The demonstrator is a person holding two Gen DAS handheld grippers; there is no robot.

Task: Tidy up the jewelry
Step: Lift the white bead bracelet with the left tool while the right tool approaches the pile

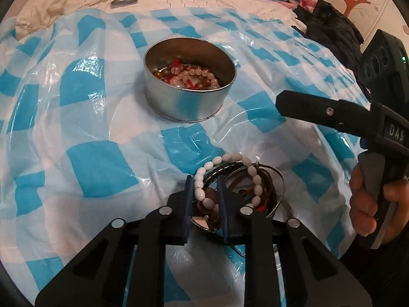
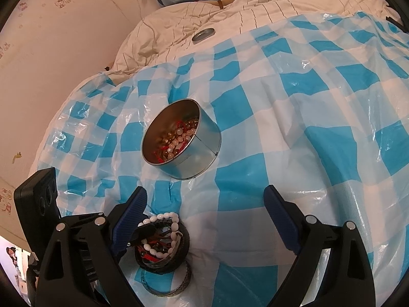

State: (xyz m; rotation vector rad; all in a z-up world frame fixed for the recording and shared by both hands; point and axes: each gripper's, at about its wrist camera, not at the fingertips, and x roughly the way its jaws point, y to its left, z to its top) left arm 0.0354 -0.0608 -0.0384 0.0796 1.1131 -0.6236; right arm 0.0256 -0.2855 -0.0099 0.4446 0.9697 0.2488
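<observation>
A round silver tin [image 1: 188, 102] holding bead bracelets stands on the blue-checked plastic sheet; it also shows in the right wrist view [image 2: 194, 151]. A pile of bracelets and bangles [image 1: 245, 192] lies nearer. My left gripper [image 1: 204, 184] is closed around a white bead bracelet [image 1: 202, 192] on that pile. In the right wrist view the white bead bracelet [image 2: 163, 217] lies on dark bangles [image 2: 176, 255], with the left gripper's finger on it. My right gripper [image 2: 204, 199] is open and empty, just right of the pile.
The tin's lid [image 1: 124, 1] lies on the white quilt behind the sheet [image 1: 76, 102]. A dark garment [image 1: 329, 28] lies at the far right. A wall [image 2: 51, 64] runs along the bed's left side.
</observation>
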